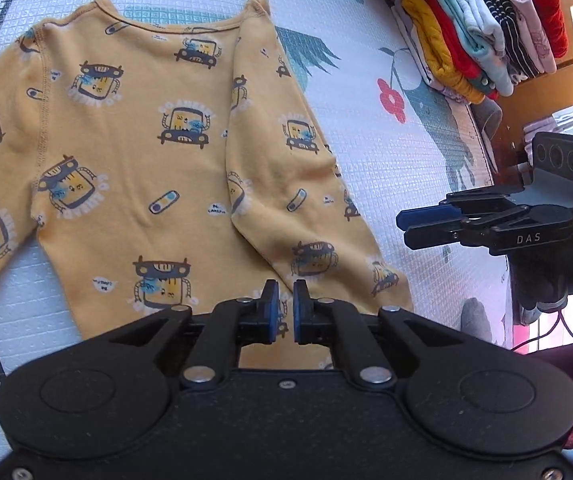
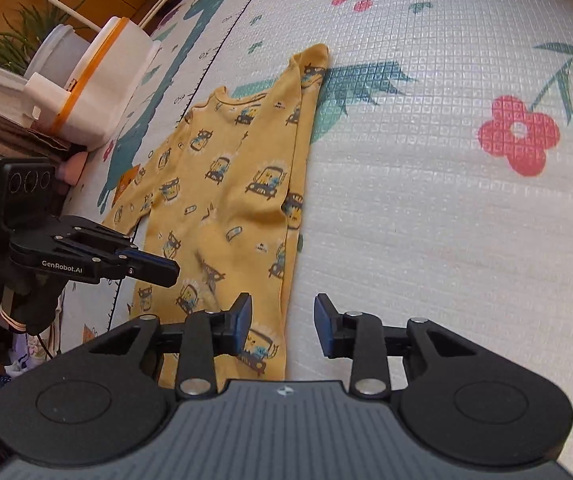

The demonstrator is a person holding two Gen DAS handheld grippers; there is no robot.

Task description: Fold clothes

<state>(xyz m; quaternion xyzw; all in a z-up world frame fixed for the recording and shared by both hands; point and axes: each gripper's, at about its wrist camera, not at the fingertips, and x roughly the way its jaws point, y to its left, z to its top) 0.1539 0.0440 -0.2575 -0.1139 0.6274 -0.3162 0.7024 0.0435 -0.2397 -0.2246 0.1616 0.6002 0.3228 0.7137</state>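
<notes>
A yellow long-sleeved shirt (image 1: 134,128) with car prints lies flat on the play mat (image 1: 386,152), neckline away from me. One sleeve (image 1: 286,184) is folded across the body; the other spreads out to the left. My left gripper (image 1: 285,304) hovers over the shirt's near hem with only a narrow slit between its blue pads and nothing in them. In the right wrist view the shirt (image 2: 226,208) stretches away from me. My right gripper (image 2: 282,324) stands open above its right edge, one finger over cloth and the other over bare mat. The left gripper (image 2: 162,270) shows at the left, above the shirt.
A stack of folded clothes (image 1: 482,36) stands at the mat's far right edge in the left wrist view. A white container with an orange band (image 2: 98,80) and a potted plant (image 2: 14,44) stand beyond the mat's left edge. A gloved hand (image 1: 546,280) holds the right gripper.
</notes>
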